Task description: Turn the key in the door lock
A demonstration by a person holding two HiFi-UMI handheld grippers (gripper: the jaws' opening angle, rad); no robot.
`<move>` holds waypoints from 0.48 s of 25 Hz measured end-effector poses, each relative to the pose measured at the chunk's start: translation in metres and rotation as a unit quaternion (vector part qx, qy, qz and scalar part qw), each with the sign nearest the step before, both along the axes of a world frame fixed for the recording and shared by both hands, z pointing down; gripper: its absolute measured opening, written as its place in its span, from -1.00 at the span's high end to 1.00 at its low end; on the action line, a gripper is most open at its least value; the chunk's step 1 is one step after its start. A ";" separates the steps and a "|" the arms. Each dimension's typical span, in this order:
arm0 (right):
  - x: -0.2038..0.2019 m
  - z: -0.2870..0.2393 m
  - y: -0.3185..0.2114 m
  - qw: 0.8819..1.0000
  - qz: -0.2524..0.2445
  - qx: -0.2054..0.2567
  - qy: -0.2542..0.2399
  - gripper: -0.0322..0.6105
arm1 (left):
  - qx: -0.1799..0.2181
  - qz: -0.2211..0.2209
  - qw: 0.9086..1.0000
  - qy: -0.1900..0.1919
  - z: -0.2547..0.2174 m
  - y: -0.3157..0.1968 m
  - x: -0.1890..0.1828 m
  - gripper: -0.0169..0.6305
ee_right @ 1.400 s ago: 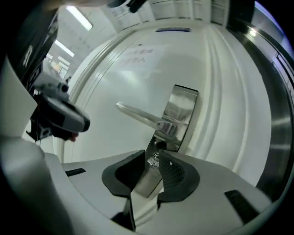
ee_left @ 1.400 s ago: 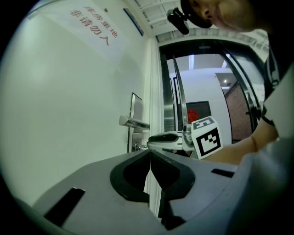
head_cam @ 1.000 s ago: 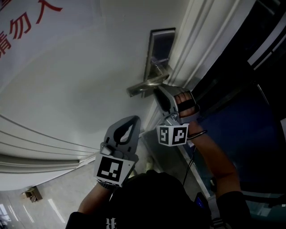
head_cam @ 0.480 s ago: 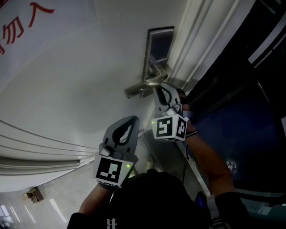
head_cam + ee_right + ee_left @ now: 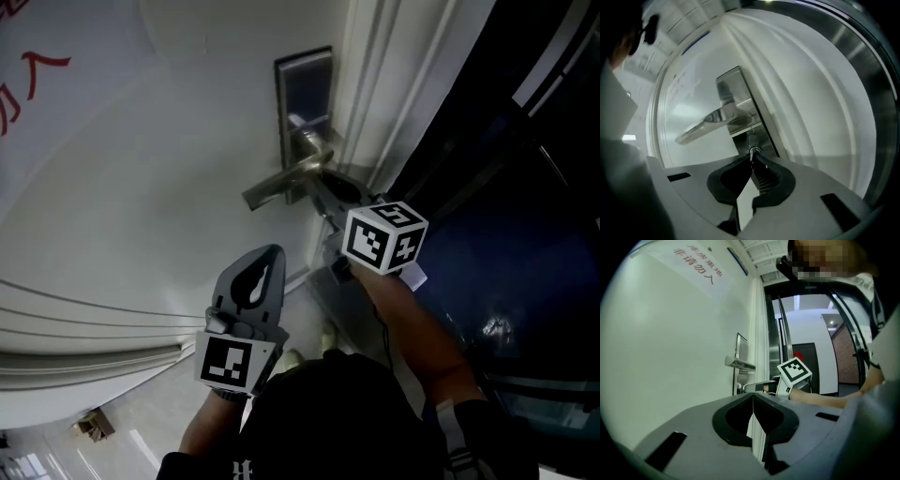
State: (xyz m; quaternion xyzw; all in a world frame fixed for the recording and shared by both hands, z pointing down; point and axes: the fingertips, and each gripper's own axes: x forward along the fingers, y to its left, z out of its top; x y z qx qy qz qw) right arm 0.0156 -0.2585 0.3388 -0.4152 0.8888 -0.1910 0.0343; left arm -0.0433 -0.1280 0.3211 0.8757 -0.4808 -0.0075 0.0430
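1. Since a second ago, the right gripper [image 5: 752, 158] has rolled about its own axis at the lock, and its marker cube now shows a different face. The left gripper [image 5: 753, 397] has hardly shifted.
2. The right jaws are pressed together and pinch a small silver metal key [image 5: 753, 151] at their very tips. The key sits in the brushed steel rectangular lock plate [image 5: 740, 105] straight ahead of them.
3. The silver lever door handle [image 5: 705, 124] juts out just above and to the left of those jaw tips, and they do not touch it.
4. The left jaws are closed on each other with nothing between them. They hang well back from the white door [image 5: 670, 343], with the lock far ahead of them.
5. As a judgement, the key is inserted and gripped and the turn seems to be under way. How far the bolt has travelled cannot be seen. Finishing the rotation and releasing the key remain.
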 end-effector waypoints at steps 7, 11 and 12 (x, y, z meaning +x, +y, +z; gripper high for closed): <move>0.005 0.006 -0.002 0.944 -0.043 -0.171 -0.280 0.83 | -0.001 -0.004 1.000 -0.004 0.000 0.000 -0.003 0.92; 0.004 0.008 -0.003 0.903 -0.066 -0.216 -0.366 0.81 | -0.001 -0.004 1.000 -0.005 0.000 -0.001 -0.002 0.92; 0.004 0.008 -0.003 0.894 -0.071 -0.223 -0.382 0.80 | -0.001 -0.004 1.000 -0.005 0.000 -0.001 -0.002 0.92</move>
